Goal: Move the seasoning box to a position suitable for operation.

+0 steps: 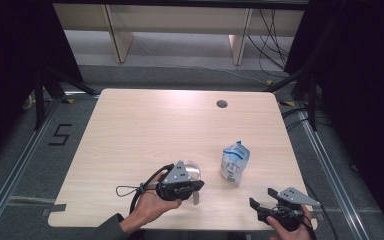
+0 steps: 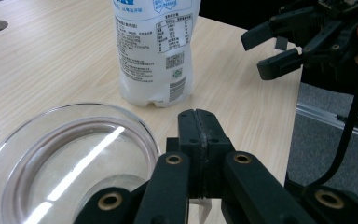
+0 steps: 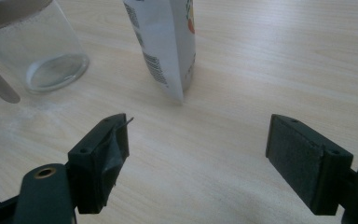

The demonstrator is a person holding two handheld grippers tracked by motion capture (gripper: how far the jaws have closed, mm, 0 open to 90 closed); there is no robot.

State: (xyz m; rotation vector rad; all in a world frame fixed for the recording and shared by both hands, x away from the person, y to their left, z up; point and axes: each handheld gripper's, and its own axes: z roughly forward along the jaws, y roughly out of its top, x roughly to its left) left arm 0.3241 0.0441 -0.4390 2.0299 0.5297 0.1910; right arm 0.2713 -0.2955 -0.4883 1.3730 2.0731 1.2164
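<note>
Glass bowl (image 1: 194, 170), clear and empty, stood on the near half of the worktop (image 1: 145, 130), directly under the left hand-held gripper (image 1: 196, 196); in the left gripper view its round rim (image 2: 70, 154) sat just beside the closed jaws, to their left. Largest around it was the pale wooden worktop, with a round cable hole (image 1: 222, 104) toward its far edge. Next came a white pouch (image 1: 234, 162) printed in blue, upright just right of the bowl and between the two grippers; its label and barcode faced the left gripper view (image 2: 156, 51), and the right gripper view showed its narrow edge (image 3: 165, 44) beside the bowl (image 3: 42, 46).

The left hand (image 1: 152, 205) came in from the bottom edge, palm up under the gripper body, jaws pressed flat together on nothing and pointing right toward the pouch. The right hand-held gripper (image 1: 261, 198) hung at the near right corner, its jaws spread wide and empty, aimed leftward at the pouch, well apart from it.
</note>
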